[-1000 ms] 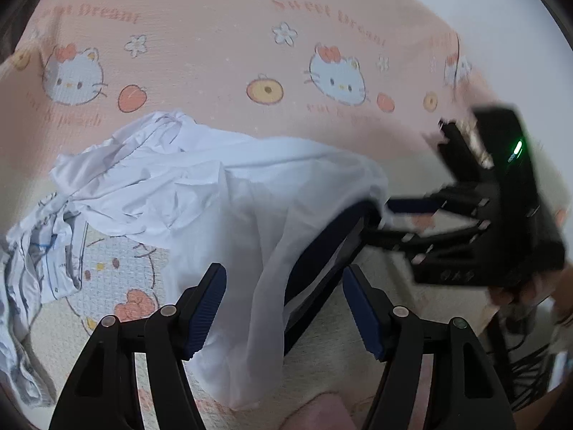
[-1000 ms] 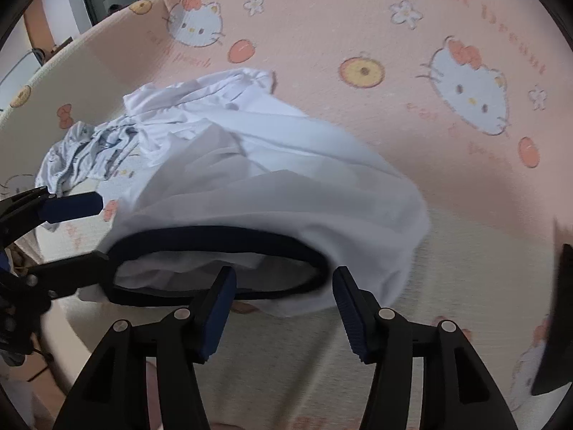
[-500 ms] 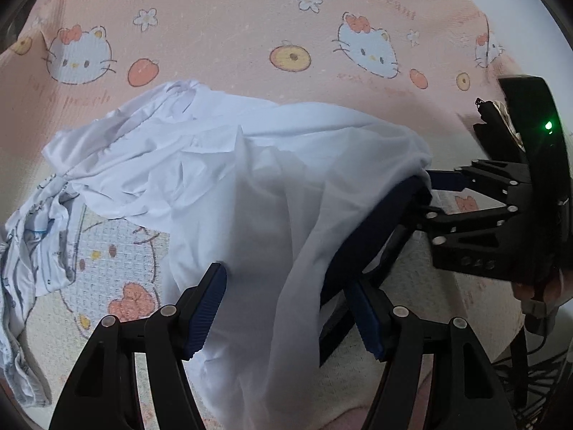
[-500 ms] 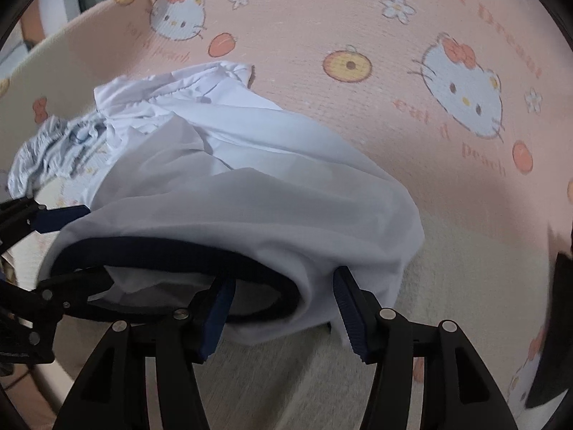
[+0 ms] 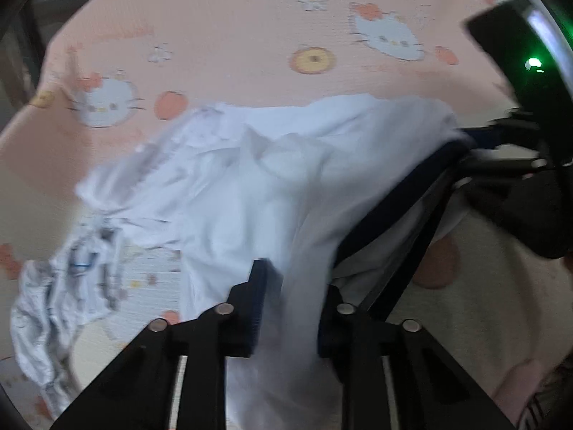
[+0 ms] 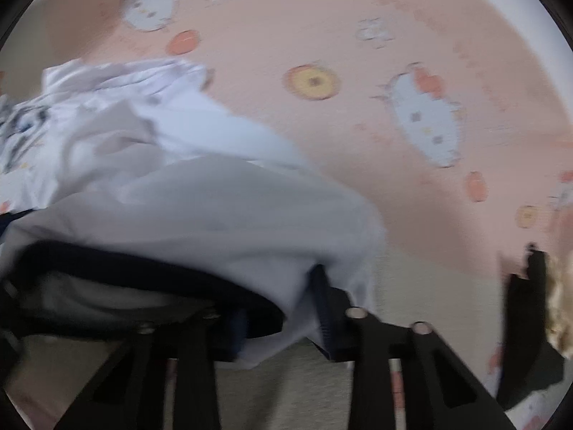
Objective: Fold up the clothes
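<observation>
Over at the far left of the left wrist view, a crumpled patterned garment (image 5: 68, 279) is lying in a heap on the pink cartoon-print bed cover (image 5: 232, 36), touching the edge of the white garment (image 5: 250, 179) that is spreading across the middle of the bed. Moving right, the left gripper (image 5: 290, 297) is clamping a fold of that white cloth, its jaws having just been closing with the fabric running up between them. Further right, the dark navy trim (image 5: 386, 200) of the garment's opening is stretching toward the right gripper (image 6: 283, 319), which is likewise pinching the white cloth beside the trim after its jaws have just been closing on it. Judging from this, the step in hand is securing two holds along the near edge before lifting and spreading. To do it well, both grips should be catching the hem layers together rather than a single loose layer, and the hands should be drawing apart evenly so the edge is pulling taut without dragging the neighbouring heap along.
</observation>
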`<control>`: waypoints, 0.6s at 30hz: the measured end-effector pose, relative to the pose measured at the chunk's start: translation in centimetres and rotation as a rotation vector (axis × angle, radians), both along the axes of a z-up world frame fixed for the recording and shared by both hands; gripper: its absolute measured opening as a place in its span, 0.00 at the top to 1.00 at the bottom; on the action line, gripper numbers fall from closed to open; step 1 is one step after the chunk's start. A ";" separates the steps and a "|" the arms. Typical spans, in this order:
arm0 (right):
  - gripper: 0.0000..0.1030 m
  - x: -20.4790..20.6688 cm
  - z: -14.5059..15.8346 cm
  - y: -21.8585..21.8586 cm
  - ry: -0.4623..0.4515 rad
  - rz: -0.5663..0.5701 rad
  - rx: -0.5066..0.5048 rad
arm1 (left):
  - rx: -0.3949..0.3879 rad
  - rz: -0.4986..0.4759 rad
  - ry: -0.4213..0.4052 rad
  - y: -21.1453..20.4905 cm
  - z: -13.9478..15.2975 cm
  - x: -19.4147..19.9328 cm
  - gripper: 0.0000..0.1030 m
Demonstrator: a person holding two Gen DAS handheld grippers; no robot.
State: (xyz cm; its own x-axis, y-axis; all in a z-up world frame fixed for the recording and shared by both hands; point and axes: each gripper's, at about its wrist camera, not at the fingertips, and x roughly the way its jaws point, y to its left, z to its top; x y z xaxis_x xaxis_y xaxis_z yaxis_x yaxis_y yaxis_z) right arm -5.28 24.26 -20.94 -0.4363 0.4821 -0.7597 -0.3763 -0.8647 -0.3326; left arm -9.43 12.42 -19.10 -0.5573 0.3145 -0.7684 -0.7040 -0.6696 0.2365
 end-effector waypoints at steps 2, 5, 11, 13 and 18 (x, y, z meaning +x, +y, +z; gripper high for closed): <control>0.80 0.4 0.7 0.4 0.001 -0.054 0.048 | 0.009 0.048 0.042 -0.7 1.1 -0.6 0.82; 0.80 1.6 1.9 0.8 0.004 -0.113 0.105 | 0.002 0.065 0.104 -1.3 2.4 -0.8 0.81; 0.80 3.4 3.5 -0.1 -0.019 -0.101 0.158 | -0.058 -0.013 0.235 -1.2 3.4 1.4 0.81; 0.80 4.3 3.4 0.2 -0.031 -0.112 0.096 | -0.049 -0.036 0.227 -1.7 3.5 2.2 0.81; 0.80 6.1 2.5 0.2 -0.070 -0.126 -0.005 | -0.033 -0.064 0.163 -2.8 3.0 3.2 0.81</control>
